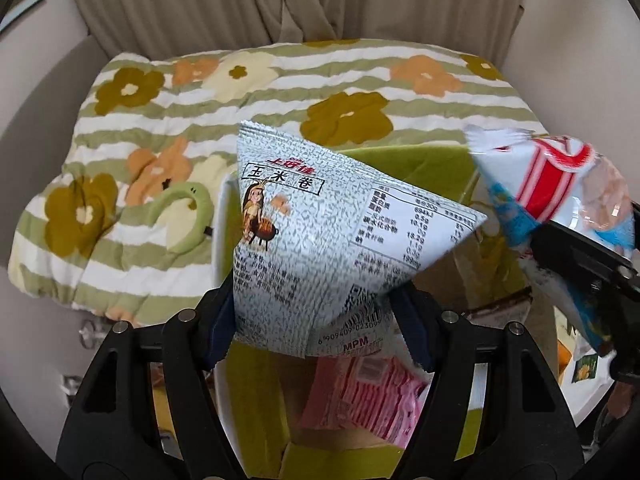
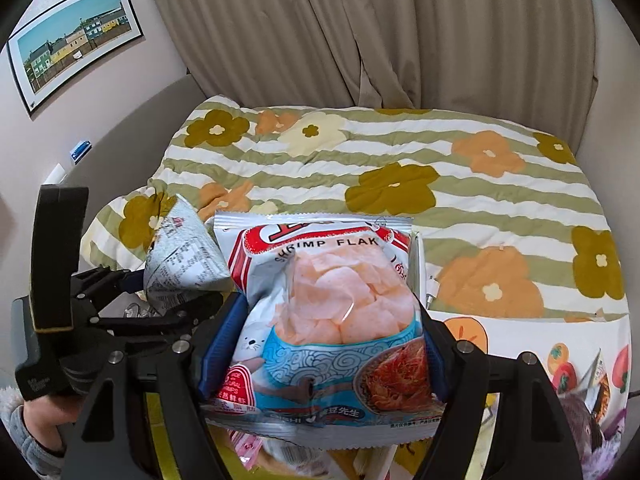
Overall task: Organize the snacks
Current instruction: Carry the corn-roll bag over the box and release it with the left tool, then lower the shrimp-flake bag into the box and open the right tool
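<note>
My left gripper is shut on a grey-green speckled corn roll snack bag and holds it up in the air; the same bag shows at the left of the right wrist view. My right gripper is shut on a shrimp flakes bag, white with red and blue print; it shows at the right of the left wrist view. Below the left gripper lies a pink striped snack pack inside a white-rimmed container with a green lining.
A bed with a green-striped flowered quilt fills the space ahead. A green curved cushion lies on it. More snack packs lie at lower right. Beige curtains and a framed picture are behind.
</note>
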### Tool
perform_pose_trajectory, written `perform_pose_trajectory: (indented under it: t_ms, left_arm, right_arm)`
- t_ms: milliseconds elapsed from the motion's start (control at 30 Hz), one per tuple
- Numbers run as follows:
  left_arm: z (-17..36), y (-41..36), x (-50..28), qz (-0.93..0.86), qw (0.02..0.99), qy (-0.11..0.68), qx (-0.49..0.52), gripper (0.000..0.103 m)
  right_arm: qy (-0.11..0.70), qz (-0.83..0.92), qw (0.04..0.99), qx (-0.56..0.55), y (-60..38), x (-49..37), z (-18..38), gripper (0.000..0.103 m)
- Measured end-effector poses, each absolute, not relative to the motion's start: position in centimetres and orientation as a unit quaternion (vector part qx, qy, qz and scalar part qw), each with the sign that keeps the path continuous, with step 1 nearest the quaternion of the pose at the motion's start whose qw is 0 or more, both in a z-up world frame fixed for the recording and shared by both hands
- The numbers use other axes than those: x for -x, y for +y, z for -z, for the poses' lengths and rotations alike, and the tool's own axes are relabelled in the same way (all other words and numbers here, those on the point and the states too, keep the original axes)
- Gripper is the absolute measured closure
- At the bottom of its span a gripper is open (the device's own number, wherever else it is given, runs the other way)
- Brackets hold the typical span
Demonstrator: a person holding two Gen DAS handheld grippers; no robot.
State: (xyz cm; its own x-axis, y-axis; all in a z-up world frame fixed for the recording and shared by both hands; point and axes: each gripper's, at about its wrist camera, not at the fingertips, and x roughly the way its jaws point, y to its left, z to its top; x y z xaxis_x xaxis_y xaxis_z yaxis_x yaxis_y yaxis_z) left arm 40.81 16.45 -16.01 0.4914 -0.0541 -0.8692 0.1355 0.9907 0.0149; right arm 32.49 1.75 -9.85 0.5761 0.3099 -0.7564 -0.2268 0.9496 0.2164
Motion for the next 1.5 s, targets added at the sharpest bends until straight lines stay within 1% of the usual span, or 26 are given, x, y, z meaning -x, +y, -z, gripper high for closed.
perform_pose_trajectory:
  t_ms: [100,167,200,233,300,467,700,933,967,1000,1033,1100,1200,1300,1500]
  left_arm:
    - [16.2,15.9,-41.3,0.063,0.86,0.505,-0.046,0.037]
    - [16.5,15.5,-41.6,0.065,0.86,0.504,-0.053,0.034]
    - [16.6,15.3,-41.7,0.063,0.86,0.504,-0.056,0.03]
    - [16.7,15.2,-41.8,0.06,0.858,0.506,-0.06,0.015]
    - [16.8,15.1,-41.9,0.054,0.858,0.507,-0.066,0.001]
    - [16.3,16.1,-40.2,0.05,0.864,0.497,-0.063,0.001]
    - [15.7,18.4,-37.4,0.037,0.867,0.496,-0.025,0.001]
    - [15.0,19.1,-36.5,0.029,0.873,0.486,-0.017,0.001]
    - [15.0,19.1,-36.4,0.028,0.874,0.486,-0.015,0.001]
    - [15.0,19.1,-36.3,0.028,0.874,0.486,-0.014,0.001]
    - [15.1,19.1,-36.1,0.028,0.873,0.486,-0.013,0.001]
    - [15.2,19.2,-35.7,0.025,0.873,0.487,-0.013,0.001]
    - [15.6,19.3,-35.1,0.023,0.869,0.494,-0.013,0.001]
    - [15.7,19.5,-34.5,0.02,0.869,0.495,-0.01,0.001]
    - [14.4,19.9,-32.9,0.017,0.877,0.481,-0.003,0.001]
  right_arm:
    - [0.44,-0.151,0.884,-0.054,1.3,-33.4,10.2,0.03]
    - [0.443,-0.151,0.882,-0.056,1.1,-33.9,10.4,0.03]
    - [0.444,-0.151,0.882,-0.058,1.1,-34.1,10.3,0.03]
    - [0.445,-0.151,0.881,-0.058,1.0,-34.2,10.3,0.03]
    - [0.444,-0.151,0.882,-0.056,1.0,-34.2,10.3,0.03]
    - [0.449,-0.148,0.879,-0.058,0.7,-34.6,10.6,0.03]
    - [0.462,-0.153,0.872,-0.054,1.9,-34.7,11.4,0.03]
    - [0.468,-0.15,0.869,-0.059,2.8,-35.6,12.9,0.029]
    - [0.467,-0.151,0.869,-0.059,2.9,-35.7,13.1,0.027]
    - [0.468,-0.153,0.869,-0.059,3.0,-35.9,13.3,0.02]
    - [0.469,-0.152,0.868,-0.059,3.0,-35.9,13.6,0.01]
    - [0.463,-0.152,0.871,-0.061,2.8,-35.6,13.5,0.001]
    - [0.449,-0.157,0.878,-0.062,2.5,-34.6,13.2,0.001]
    - [0.453,-0.155,0.876,-0.055,2.4,-33.7,13.1,0.001]
    - [0.445,-0.162,0.879,-0.061,2.3,-31.9,11.6,0.001]
